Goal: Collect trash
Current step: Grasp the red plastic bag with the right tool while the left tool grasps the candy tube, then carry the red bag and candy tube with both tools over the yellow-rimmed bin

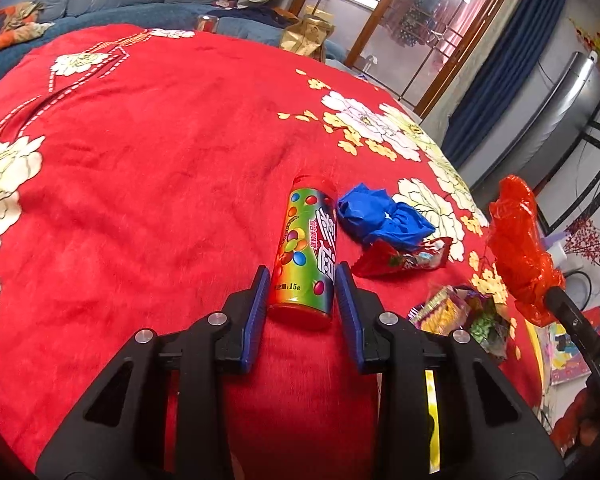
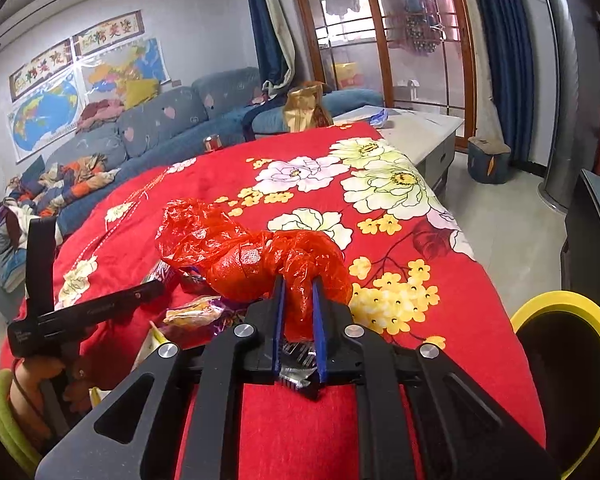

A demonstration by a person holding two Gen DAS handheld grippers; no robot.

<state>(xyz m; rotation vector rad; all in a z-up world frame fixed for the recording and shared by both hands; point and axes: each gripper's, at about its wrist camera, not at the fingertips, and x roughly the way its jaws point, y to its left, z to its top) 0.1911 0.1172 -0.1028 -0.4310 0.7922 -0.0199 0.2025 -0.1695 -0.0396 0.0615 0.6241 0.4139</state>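
**A:** What sits at the centre of this scene?

**B:** A candy tube (image 1: 303, 254), a smooth printed cylinder with a red base, lying on its side on a plush red blanket (image 1: 148, 152) with pale flowers. The left gripper (image 1: 302, 286) has its blue ribbed fingers (image 1: 258, 300) on either side of the tube's near end, close against it; whether they press on it I cannot tell. It looks placed for a sideways pinch across the round body.

**A:** What lies near the tube?

**B:** Just to its right, a crumpled blue wrapper (image 1: 382, 216) touching a red foil packet (image 1: 400, 258). Further right of the tube, nearer the gripper, a shiny purple and yellow wrapper (image 1: 460, 316).

**A:** And the other tool?

**B:** The right gripper (image 2: 299, 292) is clamped on a thin, crinkled red plastic bag (image 2: 240, 248), held up well to the right of the tube, its loose film bunched above the fingers. Right of that, off the blanket, a yellow-rimmed bin (image 2: 556, 308) stands, probably where the trash goes
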